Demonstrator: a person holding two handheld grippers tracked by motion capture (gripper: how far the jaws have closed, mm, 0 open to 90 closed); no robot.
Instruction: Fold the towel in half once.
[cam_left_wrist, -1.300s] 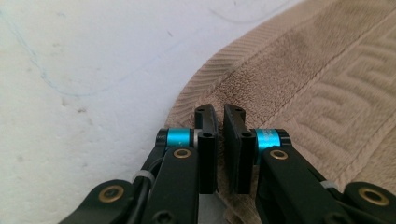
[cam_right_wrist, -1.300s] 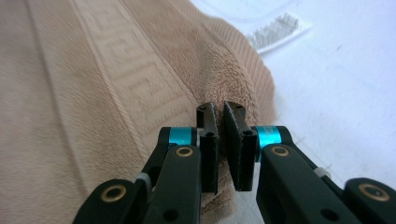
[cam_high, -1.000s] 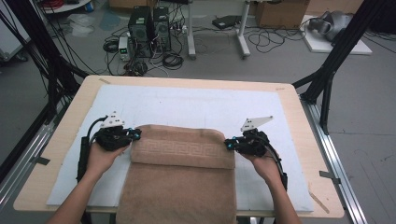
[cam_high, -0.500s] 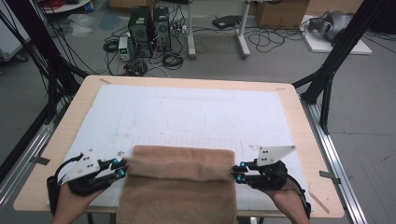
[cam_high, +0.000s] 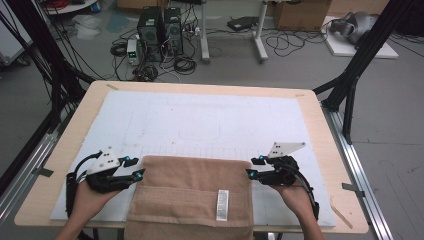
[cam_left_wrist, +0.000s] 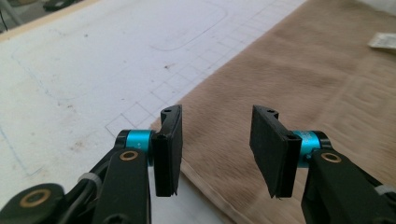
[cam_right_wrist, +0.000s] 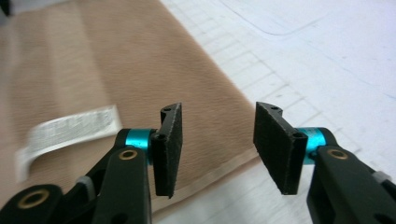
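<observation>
Work in hand: folding a tan towel (cam_high: 190, 195) that lies flat on the near part of the desk (cam_high: 320, 120), its near end hanging over the desk's front edge.
Towel: one fold appears to be made already; a doubled band crosses it and a white care label (cam_high: 222, 204) lies face up near its right side. Its far edge runs straight across the white mat (cam_high: 200, 120).
Left gripper (cam_high: 134, 168): jaws spread wide, holding nothing, poised just off the towel's left far corner. In the left gripper view (cam_left_wrist: 215, 144) the hemmed edge runs under the gap between the jaws.
Right gripper (cam_high: 254, 167): jaws likewise apart and empty, just beside the towel's right far corner. In the right gripper view (cam_right_wrist: 217, 144) the hem and the care label (cam_right_wrist: 65, 128) lie below the jaws.
Step, as I judge it: between grasps, with both grippers lined up at the far corners for the next fold.
Next move calls for: lowering each gripper until one jaw slips under the hem, pinching both layers at both corners together, then lifting evenly so the edge stays straight.
Risk: catching the top layer alone, or one side late, would skew the fold.
Around: the mat carries faint drawn outlines and a grid; the desk's wooden border is bare. Beyond it, on the floor, stand computer towers (cam_high: 160, 25), loose cables (cam_high: 295, 42) and black frame struts (cam_high: 360, 60).
In the way: nothing lies between the grippers and the corners.
</observation>
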